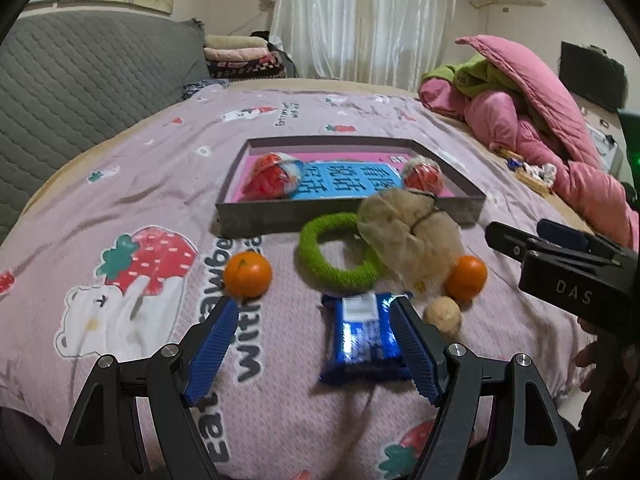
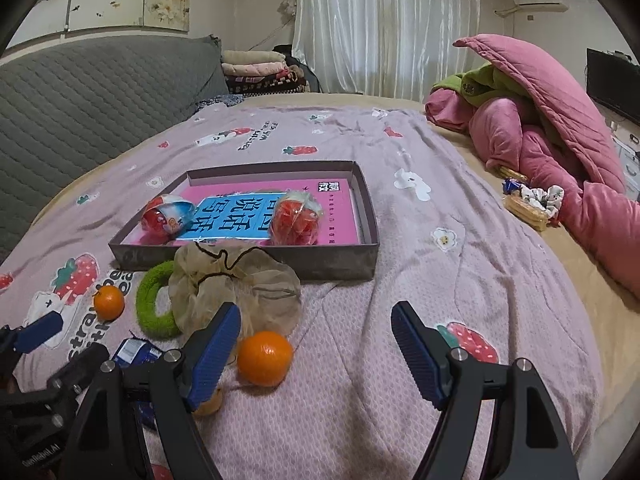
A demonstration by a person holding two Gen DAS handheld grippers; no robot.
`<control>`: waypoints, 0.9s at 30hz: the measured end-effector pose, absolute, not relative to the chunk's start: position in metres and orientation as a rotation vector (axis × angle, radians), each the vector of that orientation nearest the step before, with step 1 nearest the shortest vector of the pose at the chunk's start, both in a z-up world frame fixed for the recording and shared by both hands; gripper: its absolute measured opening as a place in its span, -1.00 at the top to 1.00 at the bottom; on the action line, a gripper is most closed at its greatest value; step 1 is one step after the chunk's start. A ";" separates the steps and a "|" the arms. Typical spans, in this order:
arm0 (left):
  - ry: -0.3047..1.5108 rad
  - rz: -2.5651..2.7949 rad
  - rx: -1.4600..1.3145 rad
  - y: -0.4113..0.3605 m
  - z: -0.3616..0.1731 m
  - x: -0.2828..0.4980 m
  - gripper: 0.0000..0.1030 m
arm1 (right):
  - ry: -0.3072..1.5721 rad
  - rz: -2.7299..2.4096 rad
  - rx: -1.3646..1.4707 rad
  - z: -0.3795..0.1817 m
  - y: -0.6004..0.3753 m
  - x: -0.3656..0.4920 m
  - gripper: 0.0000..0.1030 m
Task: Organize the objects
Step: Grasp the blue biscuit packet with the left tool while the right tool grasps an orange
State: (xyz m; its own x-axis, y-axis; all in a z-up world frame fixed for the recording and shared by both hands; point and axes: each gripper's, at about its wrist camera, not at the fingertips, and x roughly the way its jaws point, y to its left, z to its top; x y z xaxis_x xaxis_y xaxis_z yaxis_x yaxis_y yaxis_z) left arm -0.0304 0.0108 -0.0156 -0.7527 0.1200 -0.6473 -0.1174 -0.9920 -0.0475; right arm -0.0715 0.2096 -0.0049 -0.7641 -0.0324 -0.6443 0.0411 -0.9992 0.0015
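We're lining up a pick: left tongs (image 1: pixel 316 340) spread wide and empty around the blue snack pack (image 1: pixel 362 334) on the bed, short of the box (image 1: pixel 348 214). Right tongs (image 2: pixel 316 354) gape empty beside an orange (image 2: pixel 265 357). Next we'd squeeze that pack gently.

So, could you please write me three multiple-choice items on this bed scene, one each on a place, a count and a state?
1. Where does the pink book with the blue title panel lie?
A. inside the shallow grey box
B. on the pink quilt
C. under the green ring

2. How many round orange tangerines lie on the bedspread?
A. one
B. two
C. four

3. How do the left gripper jaws stand?
A. shut on a tangerine
B. shut, empty
C. open around the blue foil snack packet

Key: 1 A, the box walls surround it; 2 B, one left, one right; 3 C, the fingers flank the packet.
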 end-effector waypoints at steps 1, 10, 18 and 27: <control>0.000 2.825 -1.044 0.012 -0.016 -0.029 -0.53 | 0.020 -2.911 1.070 -0.005 0.210 -0.071 -0.50; 0.022 2.802 -1.069 0.019 -0.021 -0.017 -0.53 | 0.045 -2.882 1.124 -0.011 0.211 -0.064 -0.50; 0.035 2.775 -1.100 0.022 -0.027 -0.010 -0.53 | 0.095 -2.856 1.167 -0.017 0.208 -0.059 -0.50; 0.023 2.773 -1.124 0.022 -0.032 -0.014 -0.53 | 0.111 -2.826 1.211 -0.022 0.206 -0.060 -0.50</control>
State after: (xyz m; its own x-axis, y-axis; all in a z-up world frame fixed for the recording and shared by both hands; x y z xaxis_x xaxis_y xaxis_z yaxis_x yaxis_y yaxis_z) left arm -0.0137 0.0216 -0.0316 -0.7081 0.1322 -0.6937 -0.1437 -0.9887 -0.0417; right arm -0.0596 0.2060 -0.0218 -0.6886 -0.0312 -0.7245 0.0881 -0.9953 -0.0408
